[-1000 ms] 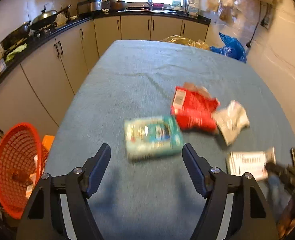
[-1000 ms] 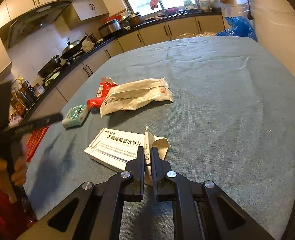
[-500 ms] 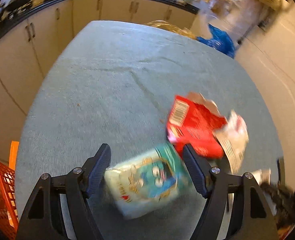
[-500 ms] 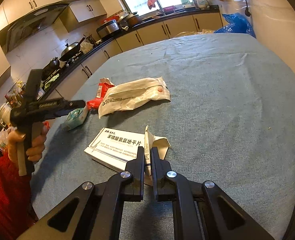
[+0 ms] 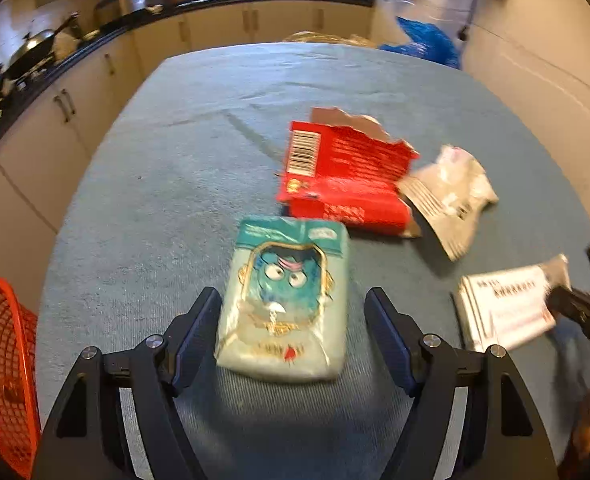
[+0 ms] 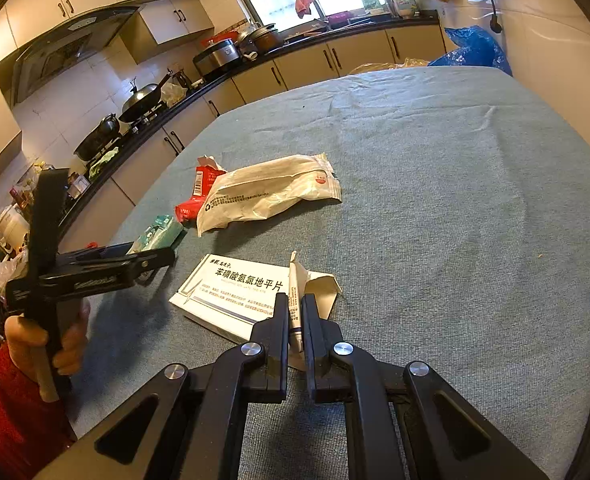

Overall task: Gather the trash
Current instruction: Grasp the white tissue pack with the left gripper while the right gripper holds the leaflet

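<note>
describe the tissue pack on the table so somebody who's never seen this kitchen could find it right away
Start at the table with the teal cloth. The tissue pack lies near its front edge, between the open fingers of the left tool, just in front of a torn red wrapper. It is the only pale green item, with a blue cartoon face printed on it.

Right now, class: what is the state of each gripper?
Left gripper: open, its fingers either side of the teal tissue pack.
Right gripper: shut on the flap of the white medicine box.
</note>
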`<move>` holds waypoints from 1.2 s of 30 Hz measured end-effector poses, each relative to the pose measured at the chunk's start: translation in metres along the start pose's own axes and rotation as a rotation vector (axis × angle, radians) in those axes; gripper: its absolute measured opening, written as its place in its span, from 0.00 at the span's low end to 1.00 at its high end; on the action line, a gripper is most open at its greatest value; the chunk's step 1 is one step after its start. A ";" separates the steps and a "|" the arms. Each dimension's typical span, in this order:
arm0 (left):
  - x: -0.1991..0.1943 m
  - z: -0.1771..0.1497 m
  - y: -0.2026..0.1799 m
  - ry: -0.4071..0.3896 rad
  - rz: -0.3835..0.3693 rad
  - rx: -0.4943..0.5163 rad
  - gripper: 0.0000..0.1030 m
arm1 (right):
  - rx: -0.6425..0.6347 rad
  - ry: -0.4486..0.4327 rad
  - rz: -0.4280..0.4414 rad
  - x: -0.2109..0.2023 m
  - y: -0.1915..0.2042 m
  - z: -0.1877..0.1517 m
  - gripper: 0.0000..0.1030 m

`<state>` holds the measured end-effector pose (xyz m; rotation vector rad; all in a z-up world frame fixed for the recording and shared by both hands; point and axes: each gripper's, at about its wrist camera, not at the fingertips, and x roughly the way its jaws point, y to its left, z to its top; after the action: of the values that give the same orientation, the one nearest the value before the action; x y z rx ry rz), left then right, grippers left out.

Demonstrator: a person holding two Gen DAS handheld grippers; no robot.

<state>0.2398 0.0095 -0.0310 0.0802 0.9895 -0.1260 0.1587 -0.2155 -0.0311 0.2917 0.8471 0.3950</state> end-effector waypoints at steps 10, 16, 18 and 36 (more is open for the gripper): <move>-0.002 -0.003 -0.006 -0.035 0.063 -0.023 0.59 | 0.001 -0.001 0.000 0.000 0.000 0.000 0.07; -0.005 -0.006 -0.011 -0.042 0.062 -0.018 0.47 | 0.000 -0.001 0.000 0.000 0.000 0.000 0.07; -0.006 -0.008 -0.014 -0.045 0.065 -0.018 0.47 | 0.001 -0.001 -0.001 0.000 0.000 0.000 0.07; -0.043 -0.035 -0.015 -0.125 0.037 -0.065 0.44 | 0.008 -0.019 0.005 -0.005 -0.002 0.000 0.07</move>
<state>0.1857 0.0019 -0.0141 0.0301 0.8660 -0.0643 0.1563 -0.2198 -0.0284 0.3043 0.8292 0.3932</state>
